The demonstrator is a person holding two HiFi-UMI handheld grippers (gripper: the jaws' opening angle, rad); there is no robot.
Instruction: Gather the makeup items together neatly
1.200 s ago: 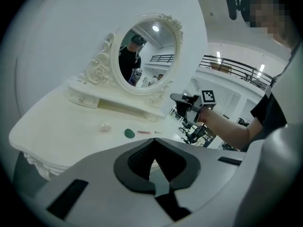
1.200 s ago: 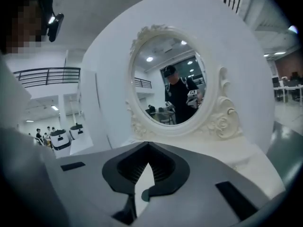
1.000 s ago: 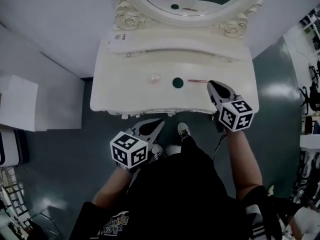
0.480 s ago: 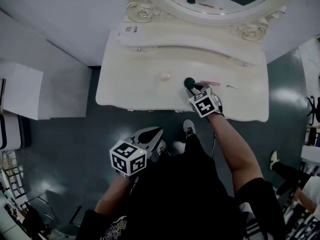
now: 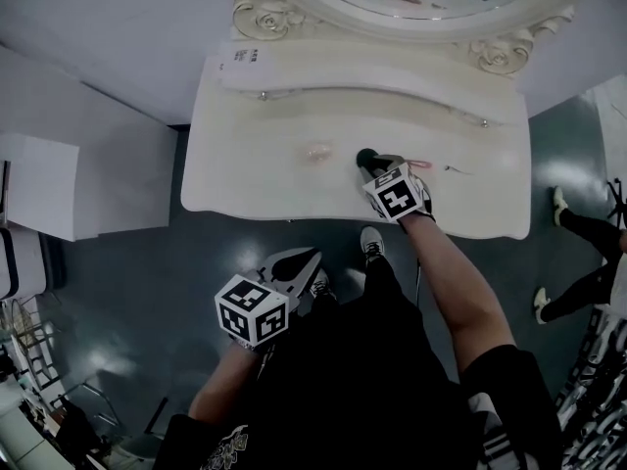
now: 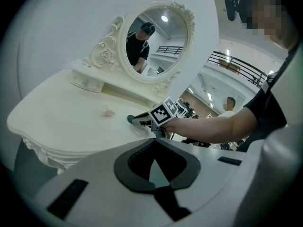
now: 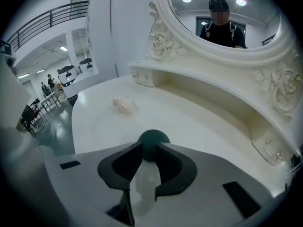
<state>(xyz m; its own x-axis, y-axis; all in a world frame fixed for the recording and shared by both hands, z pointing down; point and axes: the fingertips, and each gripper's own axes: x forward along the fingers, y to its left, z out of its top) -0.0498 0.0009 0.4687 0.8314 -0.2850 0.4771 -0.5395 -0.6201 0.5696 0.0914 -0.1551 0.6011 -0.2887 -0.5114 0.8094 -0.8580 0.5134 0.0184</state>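
Step in hand, as I read it: pick up the dark green round item so it can go w/ the other makeup. It sits mid-top on the white vanity table, toward the front edge. The right gripper is pitched down onto it from approx 5 o'clock. Its jaws have just been closing. The item's near side is btwn the tips, which look to touch it on both sides, but it's a shallow nip, since most of the item shows beyond the tips. The left gripper has its jaws together w/ nothing in them, held low in front of the table, off the work. Neighbours in the head view: a pale pinkish translucent item at 9 o'clock of the green one, a little apart. A thin pink stick lies at 3 o'clock, just beside the right gripper, and a smaller dark sliver lies further out at 3. To do it well, IMO: a round thing held at the tips only may squirt fwd, so seat it deeper or finish the squeeze before lifting. Lift straight & low, and don't sweep the stick w/ the gripper body. Can't tell if the item is hard or soft, so squeeze gently. Pick one gathering spot, e.g. beside the pale item at 9, and set it down rather than drop it, so it won't roll.
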